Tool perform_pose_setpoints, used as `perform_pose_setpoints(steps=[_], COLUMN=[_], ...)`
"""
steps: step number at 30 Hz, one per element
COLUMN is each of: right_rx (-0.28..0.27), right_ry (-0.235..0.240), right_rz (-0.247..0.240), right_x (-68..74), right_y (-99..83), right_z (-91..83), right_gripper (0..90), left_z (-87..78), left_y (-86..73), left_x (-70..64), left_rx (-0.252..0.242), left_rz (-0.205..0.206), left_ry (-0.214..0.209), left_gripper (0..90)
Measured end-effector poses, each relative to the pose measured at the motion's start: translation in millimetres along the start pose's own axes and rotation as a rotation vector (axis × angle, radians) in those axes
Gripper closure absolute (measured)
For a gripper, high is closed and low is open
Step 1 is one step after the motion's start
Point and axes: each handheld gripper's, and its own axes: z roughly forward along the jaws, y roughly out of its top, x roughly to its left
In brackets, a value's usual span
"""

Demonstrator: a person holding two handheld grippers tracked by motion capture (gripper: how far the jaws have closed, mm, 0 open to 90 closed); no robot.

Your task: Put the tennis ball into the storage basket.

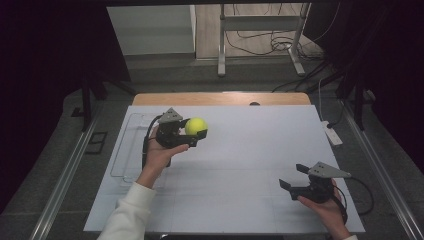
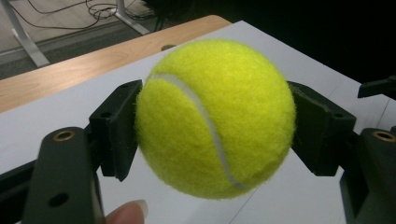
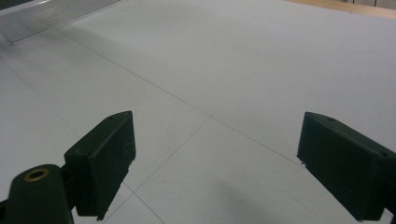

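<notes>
Gripping a yellow tennis ball (image 2: 215,116) between its two jaws, the left gripper (image 1: 192,131) holds it above the white table (image 1: 250,150), seemingly beside a clear tray (image 1: 129,145). The right gripper (image 3: 215,163) hangs wide apart near the table's right front; its view shows bare surface.

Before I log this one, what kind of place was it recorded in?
Probably a lab or recording booth: a white-topped table hemmed in by dark curtains, with cables strewn on the floor behind around a metal stand.
</notes>
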Motion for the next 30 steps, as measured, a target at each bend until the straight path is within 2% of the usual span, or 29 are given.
perform_pose_setpoints(steps=[30], right_rx=[0.001], right_ry=[-0.003], right_rz=[-0.001], right_x=[0.0], right_y=[-0.1], right_z=[0.1], right_gripper=[12.0], left_z=[-21.3], left_y=[4.7], left_x=[13.9], left_rx=[-0.066], left_rz=[-0.044], left_ry=[0.041], left_gripper=[26.9])
